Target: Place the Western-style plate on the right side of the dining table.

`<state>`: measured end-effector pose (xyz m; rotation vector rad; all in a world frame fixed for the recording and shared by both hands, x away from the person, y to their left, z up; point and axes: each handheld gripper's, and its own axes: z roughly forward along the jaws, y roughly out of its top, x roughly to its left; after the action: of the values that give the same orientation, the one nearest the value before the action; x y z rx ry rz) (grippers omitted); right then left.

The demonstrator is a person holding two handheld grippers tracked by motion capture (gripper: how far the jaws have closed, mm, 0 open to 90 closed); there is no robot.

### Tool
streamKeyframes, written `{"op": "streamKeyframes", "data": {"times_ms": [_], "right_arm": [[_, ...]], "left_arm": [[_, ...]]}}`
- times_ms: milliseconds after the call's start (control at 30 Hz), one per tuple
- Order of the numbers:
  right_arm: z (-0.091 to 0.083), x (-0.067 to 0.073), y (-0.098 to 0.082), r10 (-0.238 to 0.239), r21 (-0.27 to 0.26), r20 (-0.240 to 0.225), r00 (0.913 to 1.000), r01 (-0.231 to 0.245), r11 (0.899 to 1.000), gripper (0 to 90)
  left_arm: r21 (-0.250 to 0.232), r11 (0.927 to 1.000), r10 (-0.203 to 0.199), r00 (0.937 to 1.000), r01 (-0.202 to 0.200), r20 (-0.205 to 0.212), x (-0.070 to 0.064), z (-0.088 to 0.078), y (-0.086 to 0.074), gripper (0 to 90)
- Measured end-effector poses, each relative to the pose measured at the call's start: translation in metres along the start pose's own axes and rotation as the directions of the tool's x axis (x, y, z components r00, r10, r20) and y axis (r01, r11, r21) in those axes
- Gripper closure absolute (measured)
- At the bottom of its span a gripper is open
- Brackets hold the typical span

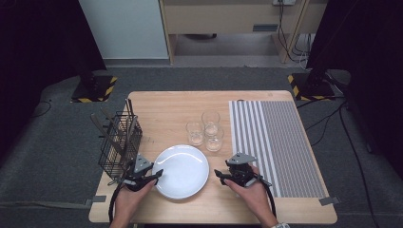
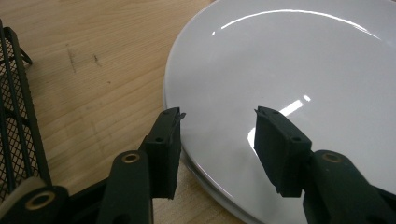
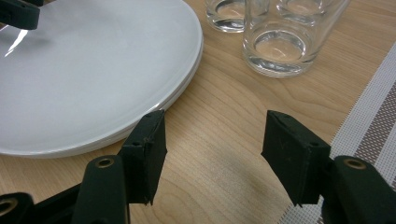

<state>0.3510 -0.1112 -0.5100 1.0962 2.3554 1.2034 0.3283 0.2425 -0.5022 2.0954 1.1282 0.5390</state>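
Wooden table (image 1: 166,107): two stacked plates (image 1: 183,171), three glasses (image 1: 205,131) beyond; left gripper (image 1: 157,175) open astride rim — right gripper (image 1: 219,176) open, empty.

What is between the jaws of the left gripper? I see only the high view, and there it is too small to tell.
Observer: In the left gripper view, the left gripper straddles the rim of the top plate. One jaw is outside it over the wood and the other is above its face. Neither presses on it.
Operator: Top plate? I see one plate.
Observer: The right gripper view shows a second rim, a lower plate under the first.
Operator: And the right gripper?
Observer: The right gripper is open over the bare table, with nothing between its jaws. One jaw is close beside the plates' edge.
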Motion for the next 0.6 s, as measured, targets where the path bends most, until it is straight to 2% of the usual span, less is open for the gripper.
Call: {"op": "streamKeyframes", "data": {"times_ms": [200, 233, 267, 333, 433, 500, 600], "right_arm": [[0.001, 0.001, 0.000, -0.003, 0.001, -0.003, 1.0000, 0.003, 1.000, 39.3], [0.001, 0.001, -0.001, -0.005, 0.001, -0.005, 1.0000, 0.005, 1.000, 39.3], [0.002, 0.002, -0.001, -0.010, 0.002, -0.006, 0.9999, 0.010, 1.000, 39.2], [0.002, 0.002, -0.001, -0.009, 0.004, -0.008, 0.9999, 0.009, 1.000, 38.8], [0.001, 0.002, -0.002, -0.007, 0.003, -0.006, 1.0000, 0.007, 1.000, 38.5], [0.001, 0.001, -0.002, -0.008, -0.002, -0.005, 1.0000, 0.008, 1.000, 38.3], [0.001, 0.001, -0.002, -0.005, 0.004, -0.004, 1.0000, 0.005, 1.000, 37.8]], "left_arm": [[-0.006, 1.0000, 0.005, 1.0000, -0.005, 0.007, 0.000, 0.000, 0.001, 51.2], [-0.012, 0.9999, -0.002, 0.9993, 0.002, 0.037, 0.000, 0.000, 0.001, 53.5], [-0.012, 0.9999, -0.004, 0.9988, 0.004, 0.050, -0.002, 0.001, 0.002, 55.7], [0.012, 0.9994, 0.033, 0.9983, -0.034, 0.047, -0.008, 0.004, 0.004, 55.0], [-0.008, 0.9997, 0.024, 0.9987, -0.024, 0.045, -0.010, 0.003, 0.006, 52.7], [-0.026, 0.9991, 0.034, 0.9993, -0.033, 0.017, -0.008, -0.001, 0.007, 52.3], [-0.025, 0.9994, 0.022, 0.9997, -0.022, 0.006, -0.006, -0.002, 0.005, 50.9]]}}
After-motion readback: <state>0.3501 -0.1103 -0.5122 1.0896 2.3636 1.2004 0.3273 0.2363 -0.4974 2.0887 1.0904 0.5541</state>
